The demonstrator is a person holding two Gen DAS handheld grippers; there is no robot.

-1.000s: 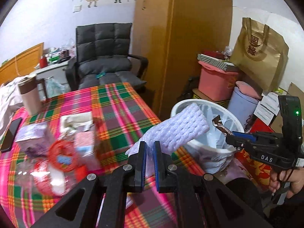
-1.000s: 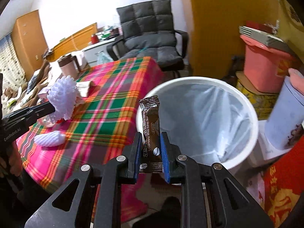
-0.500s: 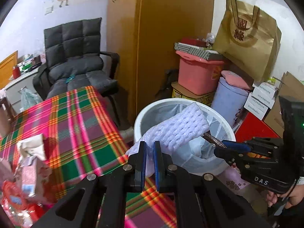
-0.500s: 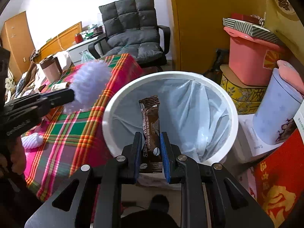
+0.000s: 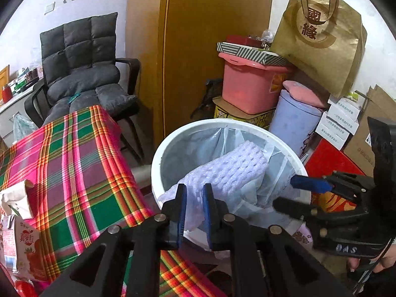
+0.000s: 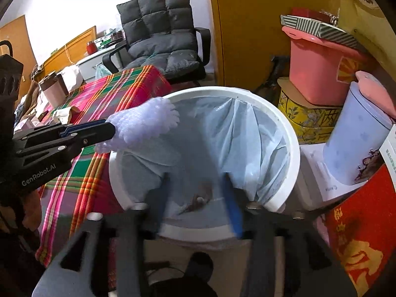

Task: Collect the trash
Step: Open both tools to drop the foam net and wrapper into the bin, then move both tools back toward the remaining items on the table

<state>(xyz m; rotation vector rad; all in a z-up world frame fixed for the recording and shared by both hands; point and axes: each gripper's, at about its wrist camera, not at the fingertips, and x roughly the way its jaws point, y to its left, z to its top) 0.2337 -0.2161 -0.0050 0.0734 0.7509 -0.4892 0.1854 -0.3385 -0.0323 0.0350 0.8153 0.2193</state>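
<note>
left gripper [image 5: 193, 199]: lower centre of the left wrist view; narrow gap, jaws opening; the white foam fruit net [image 5: 222, 173] sits between the blue pads, and whether they still press it cannot be told
foam fruit net: sticks out past the fingertips over the rim of the trash bin [image 5: 158, 153]; in the right wrist view it shows at centre left [image 6: 146, 123], at the tip of the left gripper
left gripper writing: "GenRobot.AI" in white on its black body, left edge of the right wrist view
right gripper [image 6: 198, 198]: lower centre of the right wrist view, blurred; jaws wide and opening, nothing between the pads; it hangs over the bin mouth
right gripper writing: "DAS" on its black body, lower right of the left wrist view [image 5: 297, 193]
brown wrapper [image 6: 198, 199]: a blurred brown shape low inside the bin, seen between the right gripper's fingers; its printing cannot be read
trash bin: white, round, lined with a pale translucent bag [image 6: 247, 133]; stands just beside the counter's edge
counter [image 5: 74, 153]: covered in a pink, green and red plaid cloth, left half of the left wrist view
carton [image 5: 14, 242]: lower left on the counter, red Chinese characters and a strawberry picture
paper bag [image 5: 319, 37]: gold-brown, upper right, printed with "國緣"
pink tub [image 5: 247, 86]: right of centre, a striped box on top
lavender canister [image 5: 292, 123]: pink lid, just behind the bin
chair [image 5: 81, 69]: dark grey padded, upper left, behind the counter
</note>
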